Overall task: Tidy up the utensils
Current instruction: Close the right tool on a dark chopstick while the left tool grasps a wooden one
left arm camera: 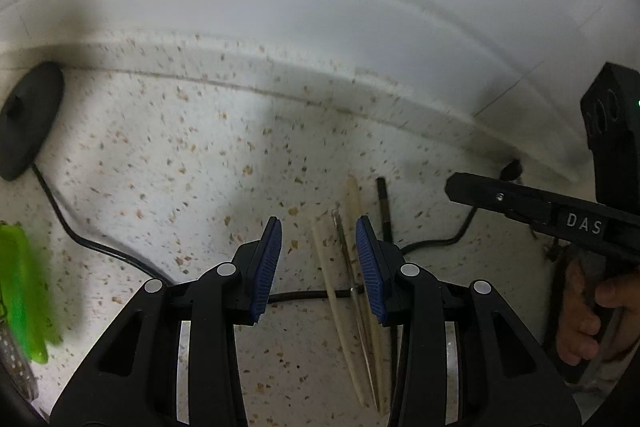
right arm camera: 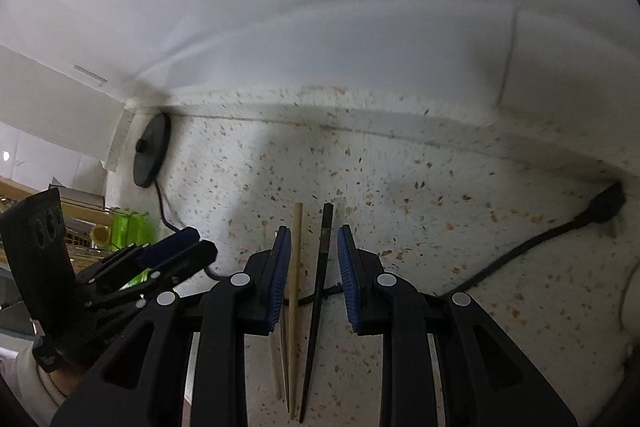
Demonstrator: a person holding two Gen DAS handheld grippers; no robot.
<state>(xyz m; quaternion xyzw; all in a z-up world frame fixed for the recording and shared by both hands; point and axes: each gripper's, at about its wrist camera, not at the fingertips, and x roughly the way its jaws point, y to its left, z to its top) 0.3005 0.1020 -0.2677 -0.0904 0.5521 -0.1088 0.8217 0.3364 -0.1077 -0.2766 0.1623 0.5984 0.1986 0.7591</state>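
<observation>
Several chopsticks lie side by side on the speckled counter. In the right wrist view a pale chopstick (right arm camera: 296,291) and a black chopstick (right arm camera: 320,295) lie between the fingers of my right gripper (right arm camera: 314,279), which is open above them. In the left wrist view the pale chopsticks (left arm camera: 344,291) and the black chopstick (left arm camera: 385,211) lie at the right finger of my left gripper (left arm camera: 318,267), which is open and empty. The left gripper also shows in the right wrist view (right arm camera: 172,251).
A black power cable (left arm camera: 80,235) crosses the counter under the chopsticks, from a round black base (left arm camera: 30,119) to a plug (right arm camera: 604,207) by the wall. A green holder (left arm camera: 20,287) and a wire rack (right arm camera: 84,211) stand at the left.
</observation>
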